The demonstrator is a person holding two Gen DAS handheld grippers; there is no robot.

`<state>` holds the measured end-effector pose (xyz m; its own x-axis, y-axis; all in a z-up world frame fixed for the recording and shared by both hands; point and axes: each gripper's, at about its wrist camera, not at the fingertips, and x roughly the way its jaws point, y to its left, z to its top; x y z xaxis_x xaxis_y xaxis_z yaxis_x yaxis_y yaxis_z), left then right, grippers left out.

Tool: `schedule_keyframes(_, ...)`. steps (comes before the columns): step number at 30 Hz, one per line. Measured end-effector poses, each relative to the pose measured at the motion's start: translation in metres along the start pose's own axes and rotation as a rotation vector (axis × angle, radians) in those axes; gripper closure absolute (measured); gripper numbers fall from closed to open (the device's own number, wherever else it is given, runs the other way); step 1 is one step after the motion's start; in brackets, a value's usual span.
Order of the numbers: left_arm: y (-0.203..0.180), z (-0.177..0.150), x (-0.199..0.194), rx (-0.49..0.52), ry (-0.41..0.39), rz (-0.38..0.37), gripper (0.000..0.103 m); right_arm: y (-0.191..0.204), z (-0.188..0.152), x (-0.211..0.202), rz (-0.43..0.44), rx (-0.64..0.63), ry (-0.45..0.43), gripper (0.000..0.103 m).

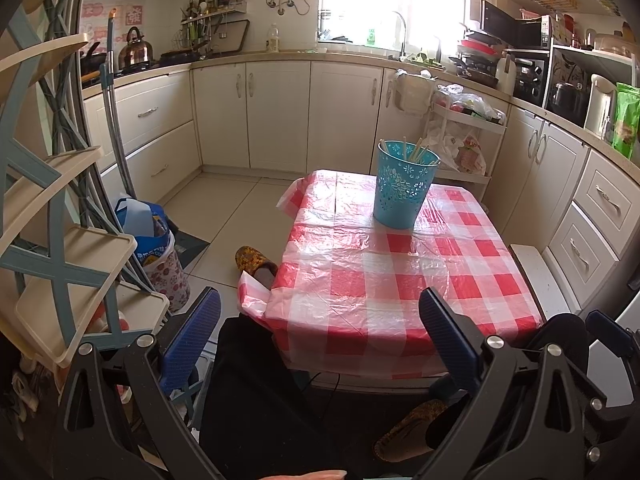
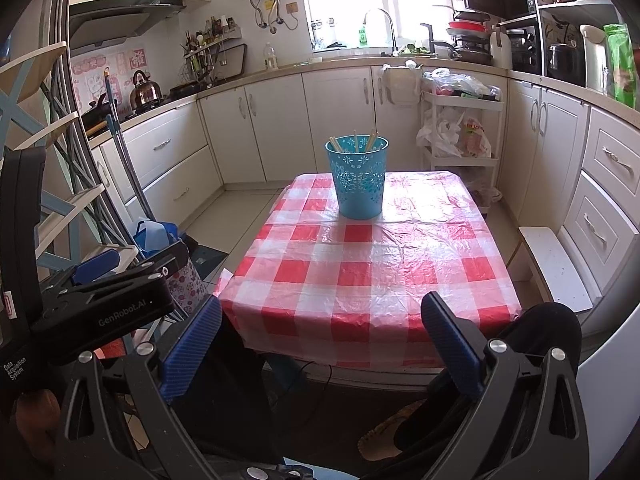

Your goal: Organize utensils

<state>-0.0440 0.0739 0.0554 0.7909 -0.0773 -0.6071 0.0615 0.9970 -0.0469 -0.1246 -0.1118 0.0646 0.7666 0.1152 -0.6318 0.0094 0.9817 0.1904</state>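
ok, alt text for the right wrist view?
A blue bucket holding chopsticks stands at the far end of a table covered in red-and-white check plastic, in a kitchen. The right gripper is open and empty at the near edge, and the left gripper shows at the left.

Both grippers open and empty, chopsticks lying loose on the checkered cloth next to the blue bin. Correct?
Not quite. The chopsticks are not on the cloth; they stand inside the blue bin, tips poking above its rim, as the right wrist view shows. The rest holds: left gripper and right gripper are both open and empty, and the checkered cloth is otherwise bare.
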Motion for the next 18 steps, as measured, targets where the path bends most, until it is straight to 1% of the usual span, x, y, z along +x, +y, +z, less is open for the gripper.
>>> schedule_keyframes(18,-0.0014,-0.0015,0.0,0.0,0.001,0.001,0.008,0.0012,-0.0017,0.0007,-0.001,-0.002,0.003,0.007)
